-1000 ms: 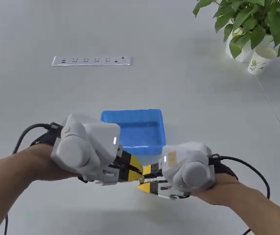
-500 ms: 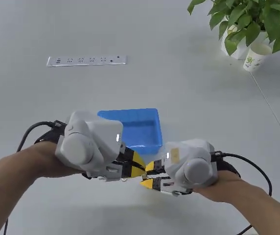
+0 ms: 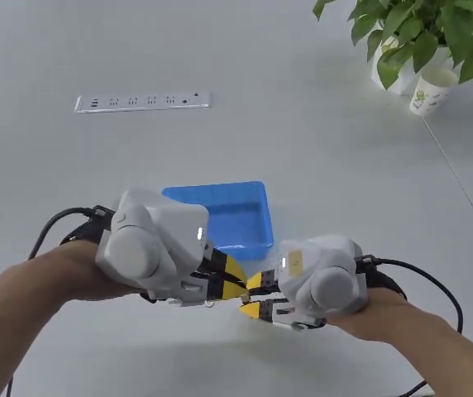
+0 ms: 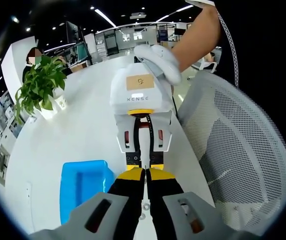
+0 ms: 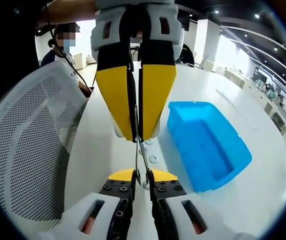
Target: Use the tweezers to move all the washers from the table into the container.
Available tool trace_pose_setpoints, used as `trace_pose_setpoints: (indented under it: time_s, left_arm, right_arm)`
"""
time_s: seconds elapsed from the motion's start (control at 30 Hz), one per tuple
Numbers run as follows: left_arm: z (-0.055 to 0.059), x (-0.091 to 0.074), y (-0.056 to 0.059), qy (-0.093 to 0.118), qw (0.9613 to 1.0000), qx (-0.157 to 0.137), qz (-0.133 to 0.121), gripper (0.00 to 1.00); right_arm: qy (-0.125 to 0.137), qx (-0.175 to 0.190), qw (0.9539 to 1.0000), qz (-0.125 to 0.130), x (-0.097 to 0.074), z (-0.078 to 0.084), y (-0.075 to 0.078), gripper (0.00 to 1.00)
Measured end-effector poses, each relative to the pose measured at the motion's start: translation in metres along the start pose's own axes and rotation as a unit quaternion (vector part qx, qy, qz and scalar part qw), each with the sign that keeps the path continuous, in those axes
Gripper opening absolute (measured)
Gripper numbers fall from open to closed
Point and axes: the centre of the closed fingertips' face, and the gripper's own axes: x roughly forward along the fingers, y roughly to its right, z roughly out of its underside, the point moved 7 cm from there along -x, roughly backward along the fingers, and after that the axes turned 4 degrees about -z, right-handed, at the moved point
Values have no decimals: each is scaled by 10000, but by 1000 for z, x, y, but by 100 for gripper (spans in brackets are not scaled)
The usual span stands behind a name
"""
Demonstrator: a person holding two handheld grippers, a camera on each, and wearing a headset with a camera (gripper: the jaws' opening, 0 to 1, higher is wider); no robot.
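Pinching the tweezers (image 5: 139, 160) from opposite ends: right gripper (image 5: 142, 176) and left gripper (image 5: 137, 136), tip to tip, jaws of each pressed nearly together on the thin legs. Just beside the tweezers, past the right jaw tips: washers (image 5: 153, 159) on table. Farther, right of left gripper: container (image 5: 188, 107).
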Motion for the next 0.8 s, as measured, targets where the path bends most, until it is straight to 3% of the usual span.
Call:
trace_pose_setpoints:
  time_s: [0.8]
  left_arm:
    - [-2, 8, -13, 111, 9995, -283, 33, 6]
  right_arm:
    - [62, 148, 9999, 27, -4, 3, 5, 13]
